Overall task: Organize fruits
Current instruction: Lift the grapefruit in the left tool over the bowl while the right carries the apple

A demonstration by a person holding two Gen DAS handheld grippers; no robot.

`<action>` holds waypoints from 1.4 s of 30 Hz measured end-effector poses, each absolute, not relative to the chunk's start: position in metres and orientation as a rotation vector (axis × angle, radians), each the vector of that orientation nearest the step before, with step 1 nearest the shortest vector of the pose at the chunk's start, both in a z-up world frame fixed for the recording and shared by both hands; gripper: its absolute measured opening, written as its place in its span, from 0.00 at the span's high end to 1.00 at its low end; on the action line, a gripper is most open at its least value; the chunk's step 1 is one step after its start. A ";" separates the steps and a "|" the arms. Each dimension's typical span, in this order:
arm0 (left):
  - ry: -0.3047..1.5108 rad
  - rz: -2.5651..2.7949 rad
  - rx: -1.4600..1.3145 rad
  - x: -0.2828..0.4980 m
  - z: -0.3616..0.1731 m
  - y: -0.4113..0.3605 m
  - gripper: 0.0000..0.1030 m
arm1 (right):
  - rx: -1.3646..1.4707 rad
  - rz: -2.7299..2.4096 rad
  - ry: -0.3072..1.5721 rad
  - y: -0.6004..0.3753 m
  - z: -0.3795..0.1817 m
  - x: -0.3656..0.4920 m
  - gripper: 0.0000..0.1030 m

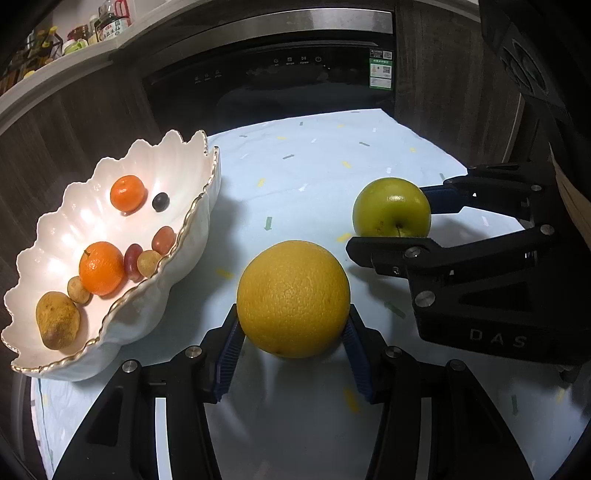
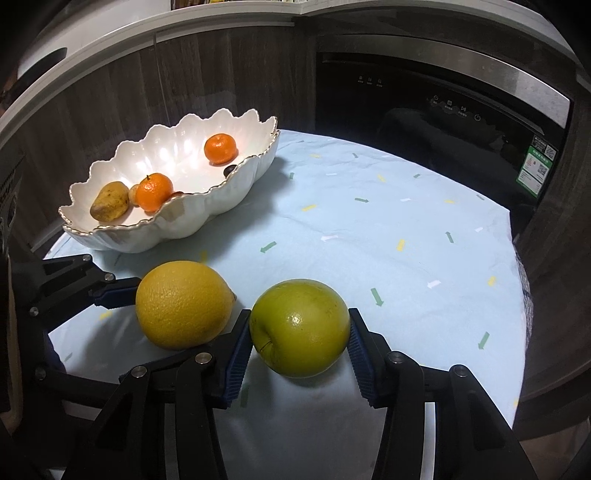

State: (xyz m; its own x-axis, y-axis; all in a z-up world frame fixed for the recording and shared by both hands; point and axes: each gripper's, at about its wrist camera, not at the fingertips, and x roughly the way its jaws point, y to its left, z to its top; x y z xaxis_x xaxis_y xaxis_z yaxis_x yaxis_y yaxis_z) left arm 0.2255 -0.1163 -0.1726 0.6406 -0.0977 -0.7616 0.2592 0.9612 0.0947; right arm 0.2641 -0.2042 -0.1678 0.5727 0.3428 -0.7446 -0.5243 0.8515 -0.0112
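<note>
My left gripper (image 1: 293,332) is shut on a large yellow orange (image 1: 293,298), its blue pads pressed on both sides. The orange also shows in the right wrist view (image 2: 184,304). My right gripper (image 2: 299,343) is shut on a green apple (image 2: 300,326), which also shows in the left wrist view (image 1: 392,207). Both fruits sit low over the pale blue tablecloth (image 2: 388,229), side by side. A white scalloped bowl (image 1: 184,254) at the left holds two tangerines (image 1: 101,267), grapes, small brown fruits and a yellowish fruit (image 1: 57,319).
The round table's cloth ends at an edge on the right (image 2: 517,258). A dark built-in appliance (image 1: 277,85) and wood cabinet fronts stand behind the table. A counter shelf with bottles (image 1: 74,33) is at the upper left.
</note>
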 end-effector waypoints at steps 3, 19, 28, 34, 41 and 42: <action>0.851 -0.214 0.206 0.220 -0.172 -0.115 0.51 | -0.238 0.511 0.813 -0.204 -0.166 0.259 0.51; 0.809 -0.228 0.207 0.195 -0.154 -0.106 0.51 | -0.231 0.501 0.785 -0.201 -0.148 0.236 0.51; 0.754 -0.221 0.193 0.182 -0.129 -0.097 0.51 | -0.241 0.484 0.746 -0.195 -0.121 0.220 0.51; 0.717 -0.207 0.176 0.171 -0.111 -0.084 0.51 | -0.254 0.482 0.715 -0.184 -0.101 0.210 0.51; 0.677 -0.176 0.148 0.162 -0.091 -0.061 0.51 | -0.251 0.482 0.684 -0.168 -0.080 0.199 0.51; 0.672 -0.170 0.144 0.161 -0.089 -0.058 0.51 | -0.250 0.484 0.679 -0.164 -0.077 0.198 0.51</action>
State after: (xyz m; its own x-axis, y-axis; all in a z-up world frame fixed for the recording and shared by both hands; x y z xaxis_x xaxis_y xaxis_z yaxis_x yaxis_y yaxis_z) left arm 0.1609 -0.0575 -0.0886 0.7696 -0.1102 -0.6289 0.2030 0.9761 0.0774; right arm 0.1979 -0.1640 -0.0774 0.6739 0.3455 -0.6530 -0.5046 0.8608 -0.0654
